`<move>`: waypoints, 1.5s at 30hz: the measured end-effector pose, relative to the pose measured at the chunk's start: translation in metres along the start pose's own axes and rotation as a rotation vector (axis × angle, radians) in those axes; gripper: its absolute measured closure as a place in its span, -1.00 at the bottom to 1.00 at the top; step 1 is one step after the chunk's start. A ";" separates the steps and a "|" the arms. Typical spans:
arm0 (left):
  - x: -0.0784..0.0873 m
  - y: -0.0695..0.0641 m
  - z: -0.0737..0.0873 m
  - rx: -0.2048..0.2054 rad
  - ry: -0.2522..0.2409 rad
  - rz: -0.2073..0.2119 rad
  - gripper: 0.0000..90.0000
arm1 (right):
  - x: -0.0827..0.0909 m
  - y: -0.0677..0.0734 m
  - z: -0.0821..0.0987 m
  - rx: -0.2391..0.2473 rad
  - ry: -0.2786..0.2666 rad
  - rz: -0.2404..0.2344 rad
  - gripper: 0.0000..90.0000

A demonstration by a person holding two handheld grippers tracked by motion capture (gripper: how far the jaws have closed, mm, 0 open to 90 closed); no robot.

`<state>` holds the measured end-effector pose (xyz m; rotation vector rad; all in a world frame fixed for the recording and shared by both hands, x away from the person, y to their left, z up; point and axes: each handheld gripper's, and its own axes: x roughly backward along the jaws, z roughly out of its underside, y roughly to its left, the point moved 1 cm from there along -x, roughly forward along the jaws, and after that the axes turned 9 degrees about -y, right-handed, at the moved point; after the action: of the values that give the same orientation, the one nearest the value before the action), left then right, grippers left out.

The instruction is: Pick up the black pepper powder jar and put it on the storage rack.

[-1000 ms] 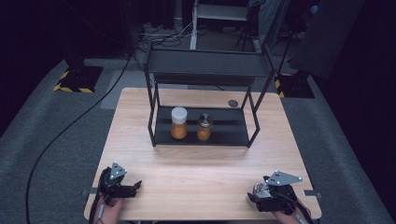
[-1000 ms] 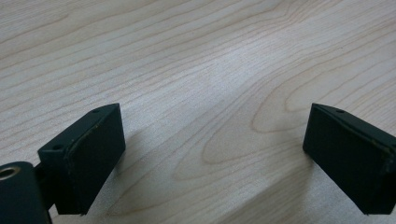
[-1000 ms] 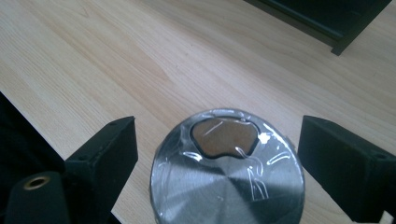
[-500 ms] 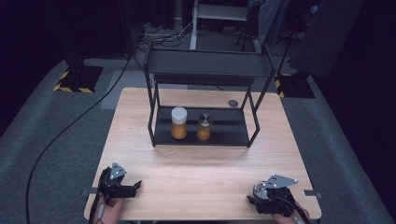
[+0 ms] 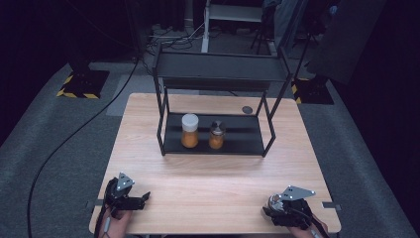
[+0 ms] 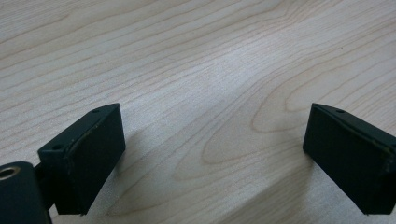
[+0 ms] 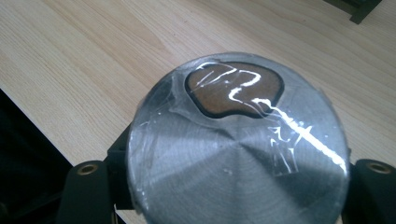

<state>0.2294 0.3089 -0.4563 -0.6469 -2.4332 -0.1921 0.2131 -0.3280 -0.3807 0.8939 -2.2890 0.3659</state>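
Dark room, grey carpet (image 5: 59,163), wooden table (image 5: 208,183), black cable (image 5: 74,134).

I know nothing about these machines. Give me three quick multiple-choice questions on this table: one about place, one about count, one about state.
1. Where do the orange-filled jars stand?
A. top shelf of the rack
B. bottom shelf of the rack
C. bare table

2. How many jars are on the rack?
A. one
B. two
C. four

3. What are the right tongs doing?
A. gripping a metal-lidded jar
B. open and empty
C. gripping a cable

Answers:
B, the white-capped jar and smaller jar sit on the rack bottom shelf.
B, just those two.
A, the right tongs clamp the metal-lidded jar.
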 end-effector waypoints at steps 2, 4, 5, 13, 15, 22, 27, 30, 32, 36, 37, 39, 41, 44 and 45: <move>0.000 0.000 0.000 0.000 0.000 0.000 -0.87 | 0.000 0.001 0.000 -0.002 0.000 0.003 -0.30; 0.000 0.000 0.000 0.000 0.000 0.000 -0.87 | 0.000 0.000 -0.001 -0.005 0.002 0.000 -0.30; 0.000 0.000 0.000 0.000 0.000 0.000 -0.87 | 0.000 -0.002 -0.002 -0.012 0.003 -0.006 -0.30; 0.000 0.000 0.000 0.000 0.000 0.000 -0.87 | 0.003 -0.009 -0.015 -0.010 -0.003 -0.020 -0.30; 0.000 0.000 0.000 0.000 0.000 0.000 -0.87 | 0.004 -0.009 -0.020 -0.003 -0.004 -0.020 -0.30; 0.000 0.000 0.000 0.000 0.000 0.000 -0.87 | 0.006 -0.016 -0.037 0.008 -0.006 -0.023 -0.30; 0.000 0.000 0.000 0.000 0.001 0.000 -0.87 | 0.007 -0.020 -0.048 0.015 -0.015 -0.028 -0.30; 0.000 0.000 0.000 0.000 0.000 0.000 -0.87 | 0.007 -0.023 -0.056 0.018 -0.018 -0.028 -0.30; 0.000 0.000 0.000 0.000 0.000 0.000 -0.87 | 0.007 -0.026 -0.061 0.020 -0.023 -0.029 -0.30; 0.000 0.000 0.000 0.000 0.000 -0.001 -0.87 | 0.006 -0.031 -0.072 0.025 -0.032 -0.030 -0.30; 0.000 0.000 0.000 0.000 0.000 0.000 -0.87 | 0.006 -0.032 -0.075 0.024 -0.034 -0.030 -0.30; 0.000 0.000 0.000 0.000 0.001 0.000 -0.88 | 0.006 -0.035 -0.080 0.026 -0.040 -0.030 -0.30; 0.000 0.000 0.000 0.000 0.000 0.000 -0.88 | 0.006 -0.037 -0.084 0.027 -0.044 -0.028 -0.30; 0.000 0.000 0.000 0.000 0.001 0.000 -0.88 | 0.005 -0.042 -0.093 0.028 -0.050 -0.025 -0.30; 0.000 0.000 0.000 0.000 0.001 -0.001 -0.88 | 0.005 -0.043 -0.095 0.028 -0.051 -0.024 -0.30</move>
<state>0.2295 0.3088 -0.4563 -0.6458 -2.4327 -0.1927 0.2845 -0.3182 -0.3047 0.9545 -2.3222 0.3698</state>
